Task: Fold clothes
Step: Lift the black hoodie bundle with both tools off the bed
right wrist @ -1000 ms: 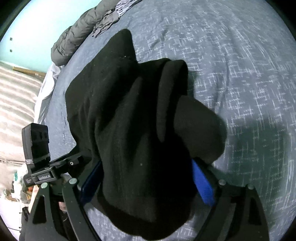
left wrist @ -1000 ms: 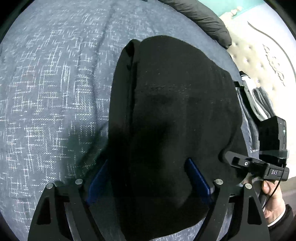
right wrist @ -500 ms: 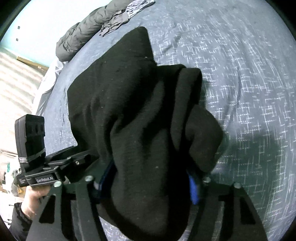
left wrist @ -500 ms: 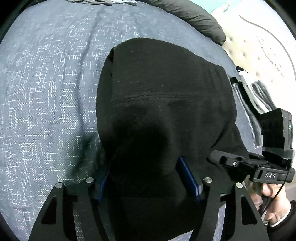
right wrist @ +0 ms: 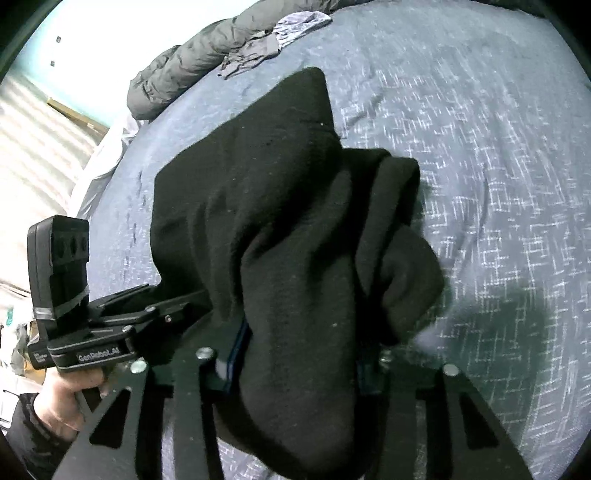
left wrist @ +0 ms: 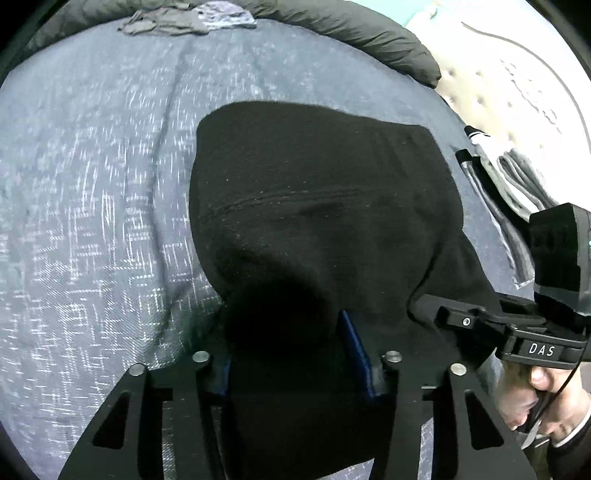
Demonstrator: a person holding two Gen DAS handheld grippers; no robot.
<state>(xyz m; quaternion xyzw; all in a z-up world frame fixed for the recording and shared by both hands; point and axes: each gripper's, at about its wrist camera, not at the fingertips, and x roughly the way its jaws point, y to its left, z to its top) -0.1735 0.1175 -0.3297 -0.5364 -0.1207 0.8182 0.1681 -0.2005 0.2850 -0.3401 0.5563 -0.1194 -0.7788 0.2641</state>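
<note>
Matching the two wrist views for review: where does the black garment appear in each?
Left wrist: black garment fills the centre, running down between the tool's fingers.
Right wrist: black garment centre, bunched, draping down between the fingers.
Shared landmark: grey puffy jacket at the bed's far edge.

The left gripper [left wrist: 286, 343] is closing its jaws on a bunched edge of the black garment [left wrist: 325, 206], whose thick fabric fills the gap between the blue pads; whether they already press it is hard to tell. The garment spreads away over the blue-grey patterned bedspread [left wrist: 92, 229]. At the right edge, the right gripper [left wrist: 476, 321] meets the same cloth, held by a hand [left wrist: 532, 402]. A dark grey quilt [left wrist: 369, 37] lies along the bed's far side.
</note>
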